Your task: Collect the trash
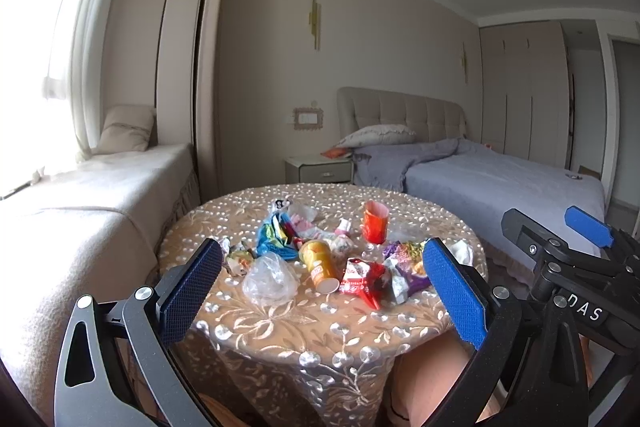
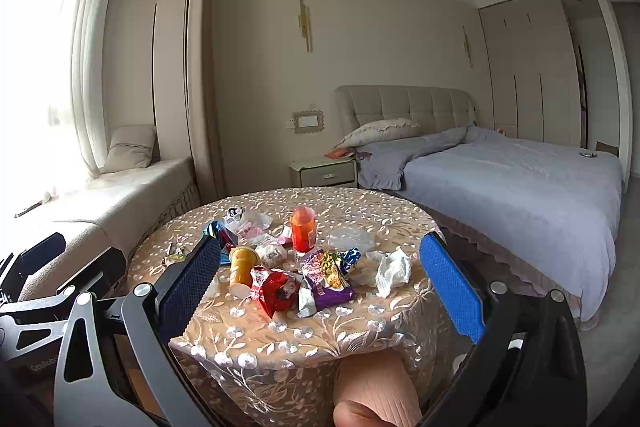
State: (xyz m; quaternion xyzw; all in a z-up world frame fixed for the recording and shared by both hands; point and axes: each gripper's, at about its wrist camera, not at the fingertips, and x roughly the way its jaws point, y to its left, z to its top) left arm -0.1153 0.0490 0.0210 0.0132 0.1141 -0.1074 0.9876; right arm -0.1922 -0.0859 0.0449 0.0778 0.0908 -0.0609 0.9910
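Snack wrappers [image 1: 362, 277], a tipped yellow cup [image 1: 319, 265], an upright orange cup [image 2: 303, 234] and a crumpled tissue [image 2: 391, 269] litter the round table [image 2: 304, 335] ahead of both grippers. The left gripper [image 1: 320, 291] and right gripper [image 2: 320, 287] hover spread wide, holding nothing.

Two wrist fisheye views, side by side, face across the littered round table [image 1: 280, 323] [image 2: 304, 339] toward the bed [image 1: 500, 183] [image 2: 520, 179]; both share them.
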